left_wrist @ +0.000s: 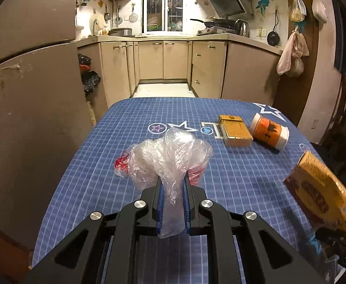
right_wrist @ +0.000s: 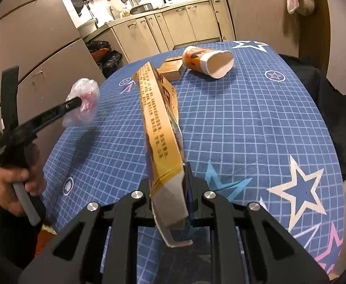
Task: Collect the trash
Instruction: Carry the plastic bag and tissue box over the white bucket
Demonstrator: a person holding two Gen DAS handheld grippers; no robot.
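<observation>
Both grippers are loaded right now. The left gripper has its fingers clamped on a crumpled clear plastic bag with some red print on it, held up off the table. The right gripper has its fingers squeezed onto the end of a flattened yellow carton, tilted up above the blue checked tablecloth. Farther back on the table a paper cup lies on its side, just beside a small gold box, probably a cigarette pack, maybe touching it.
</observation>
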